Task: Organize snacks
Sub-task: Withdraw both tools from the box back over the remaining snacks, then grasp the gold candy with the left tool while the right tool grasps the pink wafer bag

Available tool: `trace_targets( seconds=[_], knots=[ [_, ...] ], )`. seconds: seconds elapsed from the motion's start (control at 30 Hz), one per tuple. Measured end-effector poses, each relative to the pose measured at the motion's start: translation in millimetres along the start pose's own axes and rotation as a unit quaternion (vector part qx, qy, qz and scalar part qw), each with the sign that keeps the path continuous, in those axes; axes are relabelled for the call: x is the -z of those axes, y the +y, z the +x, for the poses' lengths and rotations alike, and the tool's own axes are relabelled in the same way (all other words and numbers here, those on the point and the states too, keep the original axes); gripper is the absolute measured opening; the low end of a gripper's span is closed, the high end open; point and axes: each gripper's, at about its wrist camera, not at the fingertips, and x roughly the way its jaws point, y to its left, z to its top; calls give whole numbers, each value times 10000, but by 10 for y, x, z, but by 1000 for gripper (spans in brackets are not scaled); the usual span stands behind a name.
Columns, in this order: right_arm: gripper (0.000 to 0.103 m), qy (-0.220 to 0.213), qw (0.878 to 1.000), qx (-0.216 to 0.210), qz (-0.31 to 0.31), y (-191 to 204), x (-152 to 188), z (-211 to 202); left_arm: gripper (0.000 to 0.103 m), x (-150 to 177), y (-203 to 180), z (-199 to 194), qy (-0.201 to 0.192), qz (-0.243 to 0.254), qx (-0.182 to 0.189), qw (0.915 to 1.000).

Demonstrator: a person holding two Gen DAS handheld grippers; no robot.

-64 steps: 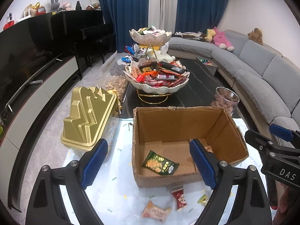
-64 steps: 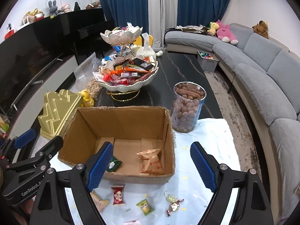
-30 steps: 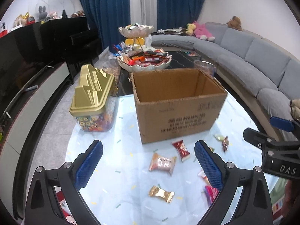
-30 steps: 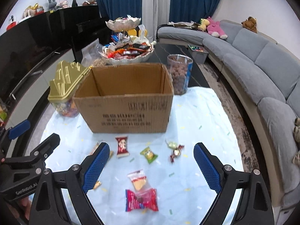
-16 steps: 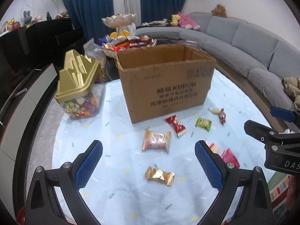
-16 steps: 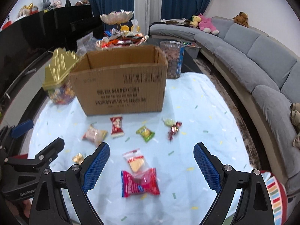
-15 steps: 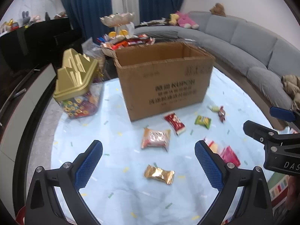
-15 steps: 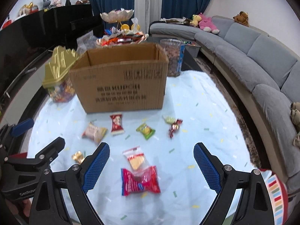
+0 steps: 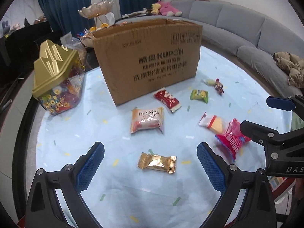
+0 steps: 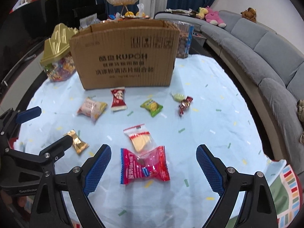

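Several wrapped snacks lie on a light blue cloth in front of an open cardboard box. My left gripper is open low over a gold candy. Beyond it lie a pink DENMAS pack and a red bar. My right gripper is open around a red-pink packet, apart from it. A clear pack with a yellow wafer lies just beyond. A green snack and a dark red candy lie farther off.
A gold-lidded candy jar stands left of the box. A clear jar of brown snacks stands behind the box on the right. A tiered snack dish stands behind. A grey sofa curves along the right.
Both grippers have dropped from above the box and pulled back toward the near side of the table. They now sit low over the loose snacks, which look closer.
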Motion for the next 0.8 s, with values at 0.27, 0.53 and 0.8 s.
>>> trace_targets(
  seconds=[0.27,0.53,0.8],
  knots=[
    [92,266,9996,33,19,23,91,210,95,94,19,229,256,66,74,9996],
    [92,460,9989,19,51,32,120,357,88,159,18,415,529,39,197,9984],
    [92,587,9982,-4,115,18,129,485,77,193,6,519,692,-21,255,9973]
  ],
)
